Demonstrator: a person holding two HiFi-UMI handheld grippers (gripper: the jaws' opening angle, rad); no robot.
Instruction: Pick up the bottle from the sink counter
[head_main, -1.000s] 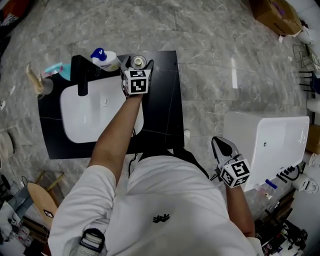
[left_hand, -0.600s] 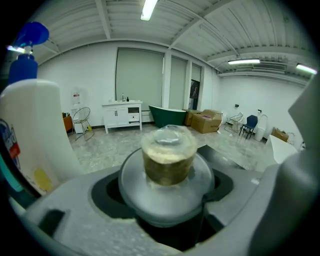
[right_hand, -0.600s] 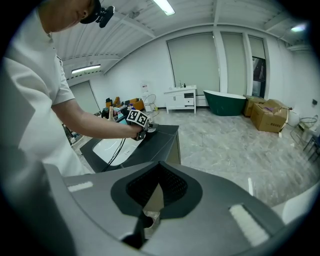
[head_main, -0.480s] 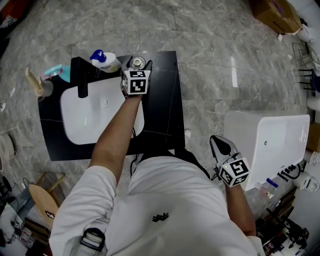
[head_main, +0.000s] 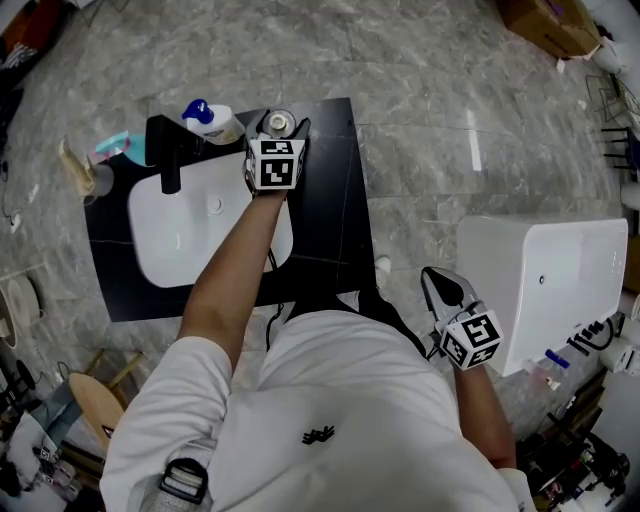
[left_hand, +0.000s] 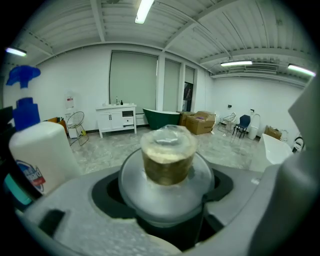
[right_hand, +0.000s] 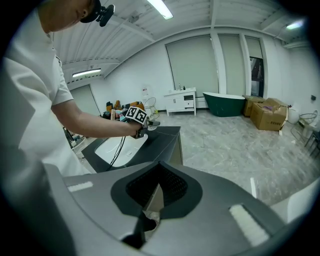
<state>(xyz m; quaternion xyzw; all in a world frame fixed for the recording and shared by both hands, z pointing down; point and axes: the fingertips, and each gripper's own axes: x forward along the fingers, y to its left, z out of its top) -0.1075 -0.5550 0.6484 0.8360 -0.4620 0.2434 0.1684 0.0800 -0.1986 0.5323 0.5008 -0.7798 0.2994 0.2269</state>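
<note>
Closing in over the last second, the jaws of the left claw (head_main: 277, 128) now sit clenched on the bottle (left_hand: 168, 160), where earlier they stood wider around it. In the left gripper view the frosted shoulder fills the gap between the two grey jaws, and the gold-coloured cap stands upright above them. The hold is low on the body, probably so the round shoulder cannot slip down through the jaws once it is raised.

From the head view the bottle is at the back of the black counter (head_main: 325, 220), just right of the white basin (head_main: 180, 235); whether it has already left the surface I cannot tell. A white spray bottle (head_main: 210, 120) with a blue trigger stands close on its left, beside the black tap (head_main: 165, 155), so a straight lift looks safer than a sideways pull.

Well apart, the right claw (head_main: 447, 290) hangs at the person's side with its jaws pressed together and nothing in them, kept clear because one claw is enough for this job.
</note>
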